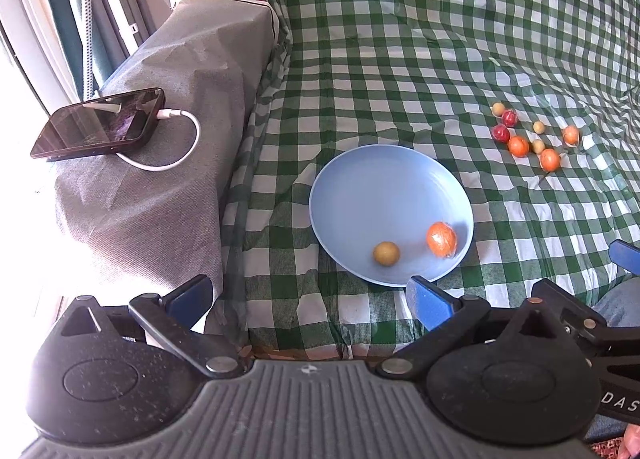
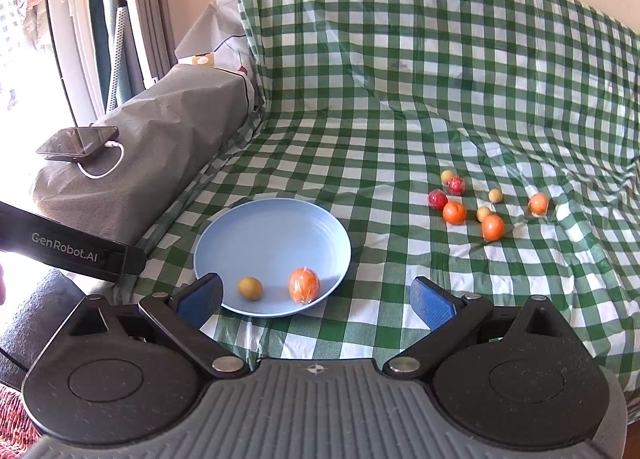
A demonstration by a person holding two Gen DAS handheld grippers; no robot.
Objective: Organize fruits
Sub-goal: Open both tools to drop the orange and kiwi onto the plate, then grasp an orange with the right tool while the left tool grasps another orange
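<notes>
A blue plate [image 1: 360,179] [image 2: 256,231] lies on the green checked cloth and holds one wrapped orange fruit [image 1: 441,239] [image 2: 304,285] and one small yellow-green fruit [image 1: 386,253] [image 2: 250,288]. Further right on the cloth lies a loose cluster of several fruits [image 1: 528,137] [image 2: 472,203]: orange, red and pale yellow ones. My left gripper [image 1: 310,295] is open and holds nothing, near the plate's front rim. My right gripper [image 2: 316,297] is open too, its left finger over the plate's near edge, with nothing between the fingers.
A grey covered armrest [image 1: 172,147] [image 2: 160,147] rises left of the plate, with a phone [image 1: 100,125] [image 2: 78,143] and white cable on it. The checked cloth [image 1: 440,39] runs up the backrest. The left gripper's body [image 2: 72,251] shows at the right wrist view's left edge.
</notes>
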